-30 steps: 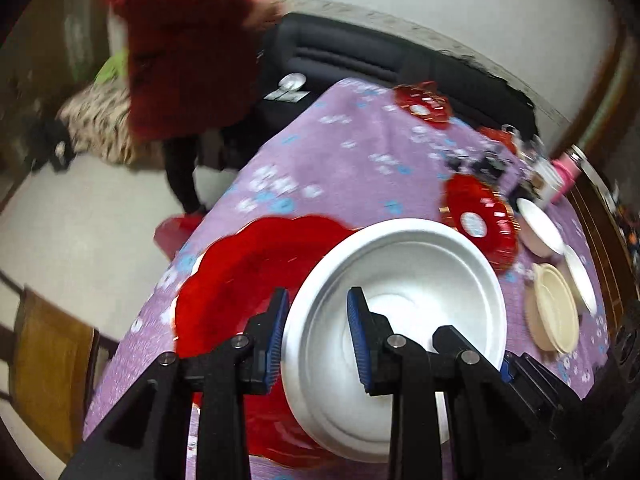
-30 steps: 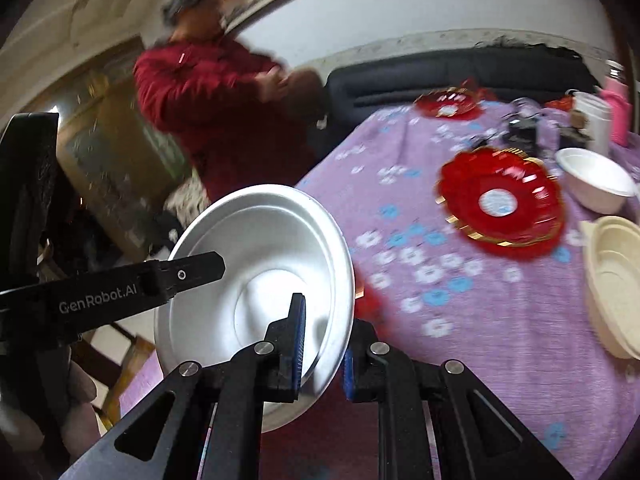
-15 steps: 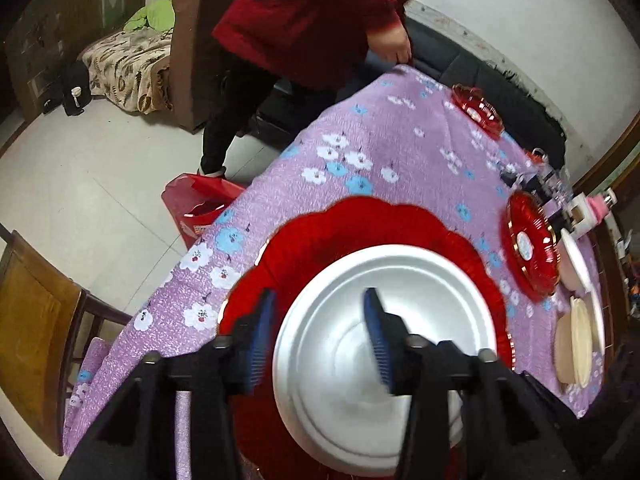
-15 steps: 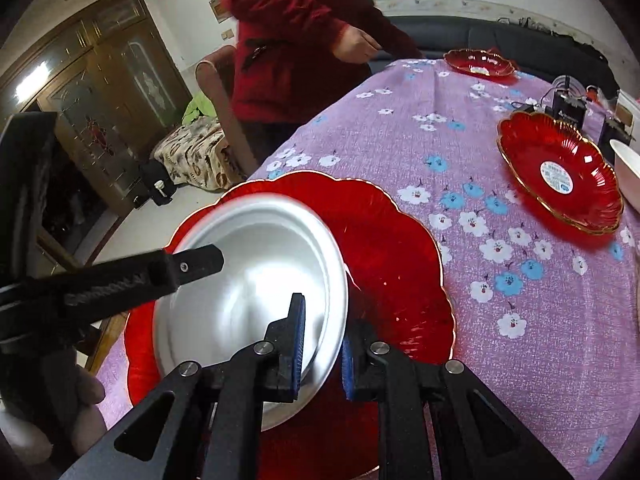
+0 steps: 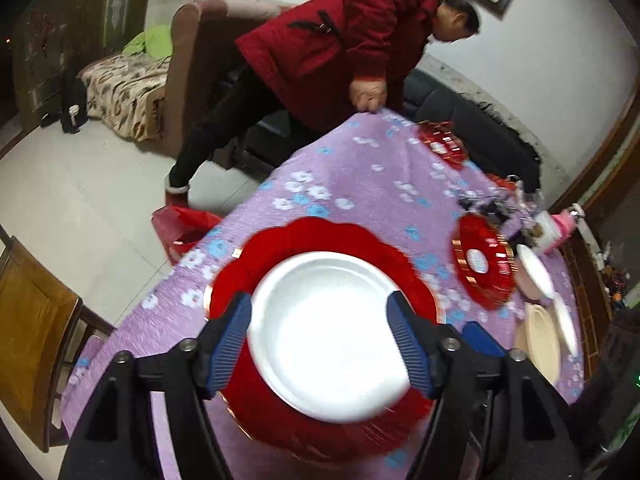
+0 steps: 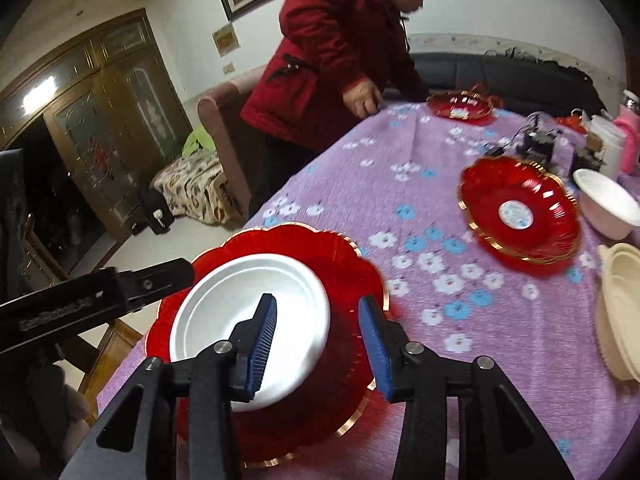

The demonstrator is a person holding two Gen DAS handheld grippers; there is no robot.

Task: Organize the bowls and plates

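White round plate (image 5: pixel 326 332) sits inside big red scalloped dish (image 5: pixel 320 236) with gold rim, at near end of table under purple flowered cloth (image 5: pixel 360 176). Left gripper (image 5: pixel 320 336) over plate, jaws have just been opening, now spread wide, blue pads either side of the plate's rim, not pressing on it, holding nothing. Right gripper (image 6: pixel 318 344) at plate's right edge, jaws also just been opening, about half apart; left pad over plate's rim, right pad over red dish, no grip on either. Left gripper's black finger shows in right wrist view at plate's left side. Farther along the table: second red dish (image 6: pixel 520 216) with white label at centre, third red dish (image 6: pixel 460 106) at far end, white bowl (image 6: pixel 608 204) just beside second dish, cream bowl (image 6: pixel 620 312) at right edge. Dark gadgets with cables (image 6: pixel 536 140) and pink bottle (image 6: pixel 630 132) behind. Person in red coat (image 6: pixel 340 40) leans at far corner, hand (image 5: pixel 368 94) on cloth edge. Wooden chair (image 5: pixel 28 320) left of table.
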